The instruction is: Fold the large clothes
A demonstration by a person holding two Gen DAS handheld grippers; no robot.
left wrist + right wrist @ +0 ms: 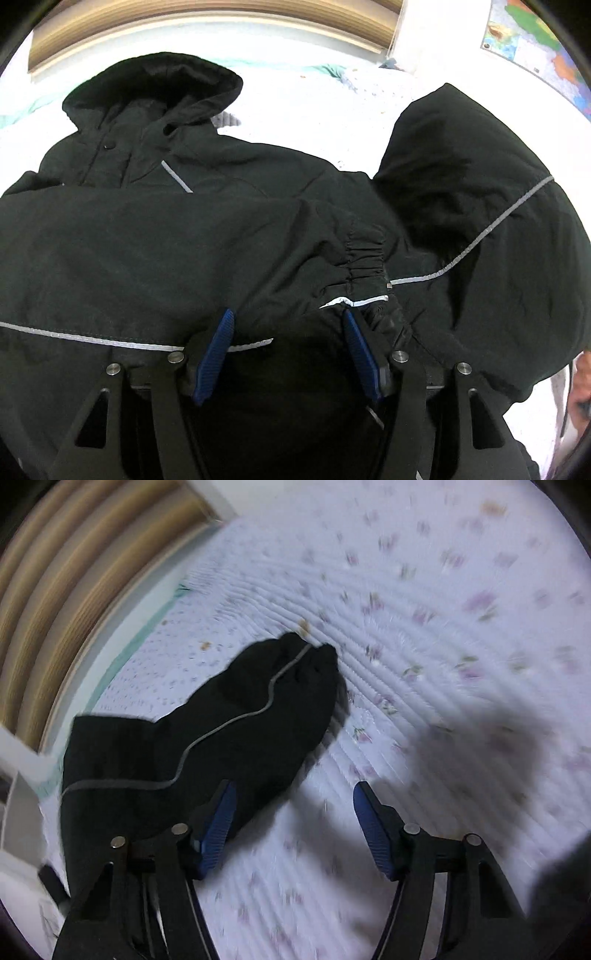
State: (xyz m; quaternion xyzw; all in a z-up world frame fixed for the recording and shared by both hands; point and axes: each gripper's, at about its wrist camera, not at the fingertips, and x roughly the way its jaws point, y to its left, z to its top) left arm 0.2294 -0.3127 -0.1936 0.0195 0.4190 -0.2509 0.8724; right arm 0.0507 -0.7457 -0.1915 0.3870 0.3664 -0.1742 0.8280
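A black hooded jacket (147, 240) with thin grey reflective stripes lies spread on a white floral bedspread (314, 103). Its hood (155, 85) lies at the far left. One sleeve is folded across the body, its elastic cuff (364, 254) just beyond my left gripper (288, 317). The left gripper is open, its blue pads either side of dark fabric near the cuff. In the right wrist view the other sleeve (236, 720) stretches out over the bedspread (424, 627). My right gripper (293, 792) is open and empty, its left finger (218, 823) over the sleeve's edge.
A wooden bed frame or headboard (207, 26) runs along the far edge of the bed and also shows in the right wrist view (66, 590). A coloured map (535, 48) hangs on the wall at the upper right.
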